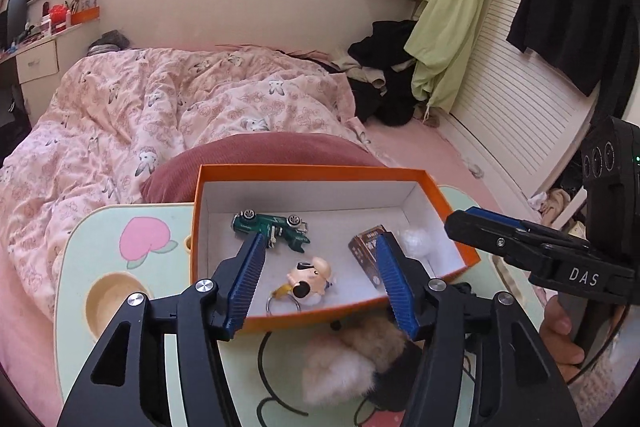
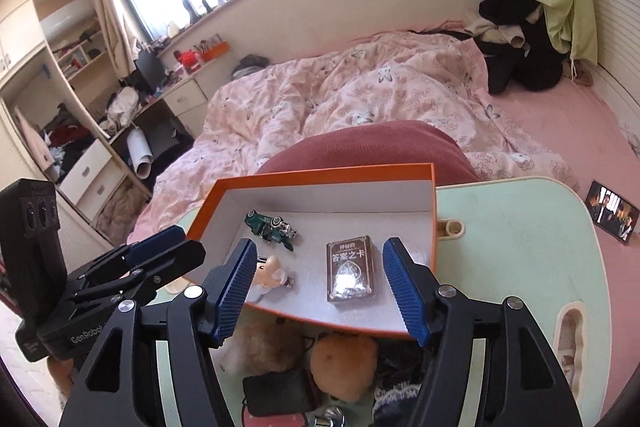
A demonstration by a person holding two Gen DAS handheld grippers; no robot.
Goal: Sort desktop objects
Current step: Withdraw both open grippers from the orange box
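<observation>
An orange box (image 1: 304,171) (image 2: 320,173) with a white inside stands on the mint lap table (image 1: 80,267) (image 2: 520,247). In it lie a green toy car (image 1: 272,225) (image 2: 270,225), a cartoon figure keychain (image 1: 310,281) (image 2: 274,271), a brown card deck (image 1: 366,253) (image 2: 351,273) and a white fluffy ball (image 1: 416,241). My left gripper (image 1: 320,275) is open and empty above the box's near edge. My right gripper (image 2: 320,279) is open and empty over the same edge, around the card deck. Fluffy pom-poms (image 1: 352,363) (image 2: 344,359) and a black item (image 2: 276,391) lie before the box.
The table sits on a bed with a pink floral duvet (image 1: 160,107) and a red pillow (image 1: 260,151) behind the box. A phone (image 2: 612,215) lies on the pink sheet to the right. Each gripper shows in the other's view (image 1: 540,247) (image 2: 132,259).
</observation>
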